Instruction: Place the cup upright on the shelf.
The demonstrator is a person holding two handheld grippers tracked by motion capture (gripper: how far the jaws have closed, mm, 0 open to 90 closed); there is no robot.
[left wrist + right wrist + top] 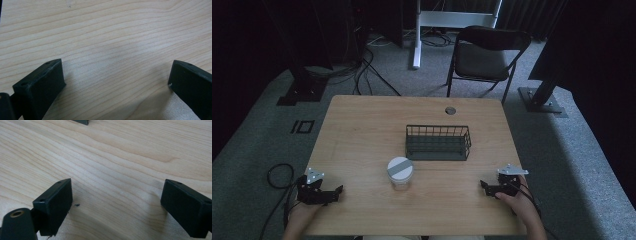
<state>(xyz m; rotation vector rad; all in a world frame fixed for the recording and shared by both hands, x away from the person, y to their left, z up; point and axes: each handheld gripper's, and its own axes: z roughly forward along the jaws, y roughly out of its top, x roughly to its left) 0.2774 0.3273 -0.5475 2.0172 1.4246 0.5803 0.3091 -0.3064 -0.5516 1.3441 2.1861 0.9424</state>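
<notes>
Jar (400, 173) stands upright near the surface's (362, 130) front edge, midway between both grippers, slightly nearer the left gripper (337, 192) than the right gripper (483, 185); both jaws spread wide, empty.

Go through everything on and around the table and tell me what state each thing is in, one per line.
Left gripper: open, nothing between its jaws, low over the table.
Right gripper: open, holding nothing, low over the table.
Jar: upright, lid on, standing apart from both grippers.
Wire basket: upright, looks empty.
Folding chair: unfolded, nobody on it.
</notes>
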